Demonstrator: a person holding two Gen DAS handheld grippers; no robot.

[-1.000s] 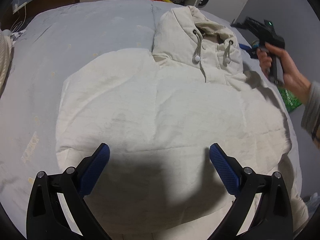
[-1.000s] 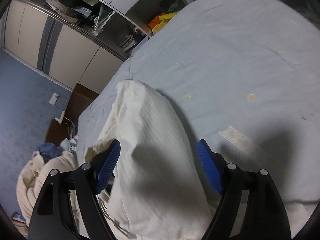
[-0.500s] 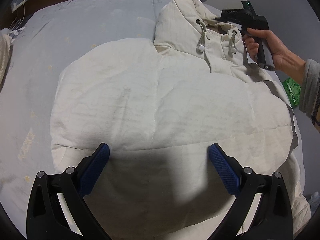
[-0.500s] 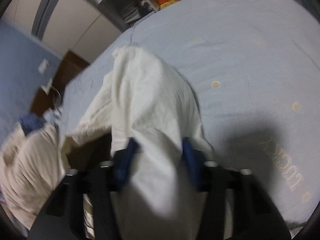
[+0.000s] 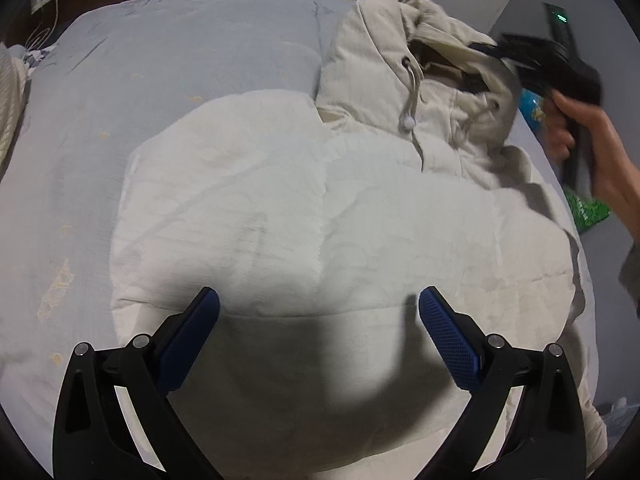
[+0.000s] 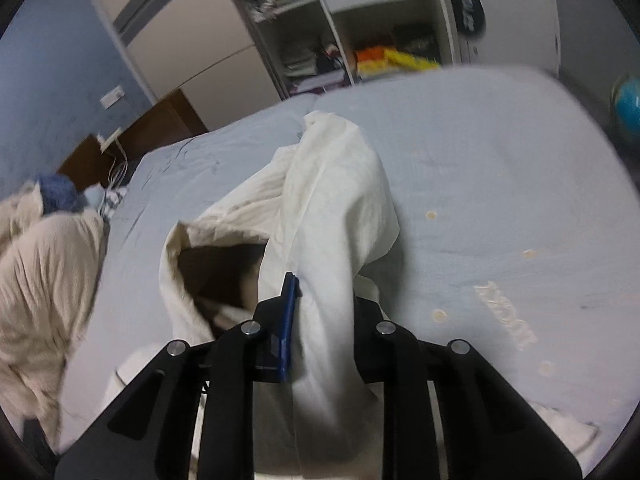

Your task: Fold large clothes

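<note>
A cream hooded padded jacket (image 5: 320,216) lies spread on the pale blue bed (image 5: 120,100), hood at the far right. My left gripper (image 5: 319,320) is open and empty, hovering over the jacket's lower body. My right gripper (image 6: 320,296) is shut on the jacket's hood (image 6: 332,200) and lifts its edge off the bed. In the left wrist view the right gripper (image 5: 536,60) shows at the hood (image 5: 400,52), held by a hand. The hood drawcords hang with white toggles (image 5: 409,122).
Open wardrobe shelves (image 6: 360,52) with clothes stand beyond the bed. A cream blanket pile (image 6: 44,280) lies at the bed's left side. A green bag (image 5: 588,210) sits off the bed's right edge. A wooden headboard (image 6: 132,136) is at the back.
My right gripper closed on the hood and lifted it, opening the collar. My left gripper stayed open over the jacket's lower body.
</note>
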